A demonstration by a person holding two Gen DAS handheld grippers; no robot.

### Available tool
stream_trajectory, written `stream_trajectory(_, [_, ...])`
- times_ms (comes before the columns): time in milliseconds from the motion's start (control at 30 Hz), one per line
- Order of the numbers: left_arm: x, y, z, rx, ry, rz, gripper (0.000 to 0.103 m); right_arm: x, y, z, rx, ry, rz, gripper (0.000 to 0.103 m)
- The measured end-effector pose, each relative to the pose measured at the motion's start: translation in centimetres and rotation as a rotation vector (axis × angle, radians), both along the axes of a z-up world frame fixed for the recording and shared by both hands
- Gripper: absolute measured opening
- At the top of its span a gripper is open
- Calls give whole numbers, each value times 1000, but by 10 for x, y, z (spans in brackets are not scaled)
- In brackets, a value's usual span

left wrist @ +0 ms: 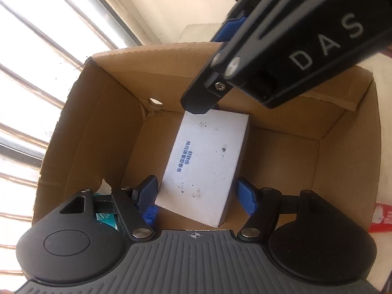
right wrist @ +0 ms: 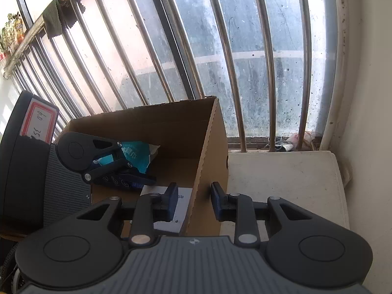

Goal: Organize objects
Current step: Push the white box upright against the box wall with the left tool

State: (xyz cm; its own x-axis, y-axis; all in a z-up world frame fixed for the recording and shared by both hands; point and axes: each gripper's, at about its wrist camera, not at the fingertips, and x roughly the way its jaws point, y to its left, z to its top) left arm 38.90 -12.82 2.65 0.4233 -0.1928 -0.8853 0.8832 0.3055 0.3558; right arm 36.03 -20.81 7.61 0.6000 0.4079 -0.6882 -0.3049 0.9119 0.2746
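Note:
A white soap box (left wrist: 205, 164) with blue print lies tilted inside the open cardboard box (left wrist: 343, 161). My left gripper (left wrist: 196, 196) is down in the cardboard box with its blue fingers on either side of the white box's near end; the jaws look slightly wider than the box. My right gripper (right wrist: 194, 201) straddles the cardboard box's right wall (right wrist: 208, 161), one finger inside and one outside, apart from the wall. It shows from above in the left wrist view (left wrist: 269, 61). The white box (right wrist: 181, 208) shows behind its left finger.
A teal packet (right wrist: 137, 155) lies in the cardboard box beside my left gripper (right wrist: 137, 181). The box stands on a white surface (right wrist: 281, 178) against a barred window (right wrist: 220, 61). A red packet (left wrist: 382, 216) lies outside the box at right.

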Motion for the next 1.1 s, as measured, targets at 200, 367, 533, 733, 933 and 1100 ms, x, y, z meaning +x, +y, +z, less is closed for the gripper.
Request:
stream_trajectory(200, [5,6,9,0,-55,20,66,-3,0,-6,-5,-24,3,26])
stream_trajectory(367, [7,5,15,30,-102,-28,66,-5,1,-6,-11,-34,14,26])
stream_trajectory(533, [19,10,23,56,-115,-24,66,-5,-1,-6,-6,-31,17,26])
stream_trajectory(733, [29,17,32,99,-175,17,68,-6,0,-5,-11,-32,21,26])
stream_trajectory(933, [22,17,51,26,-153,-32,53,-7,-1,-5,-3,-32,19,26])
stream_trajectory(1100, [22,23,56,71,-170,-79,39,-7,-1,-5,3,-30,19,26])
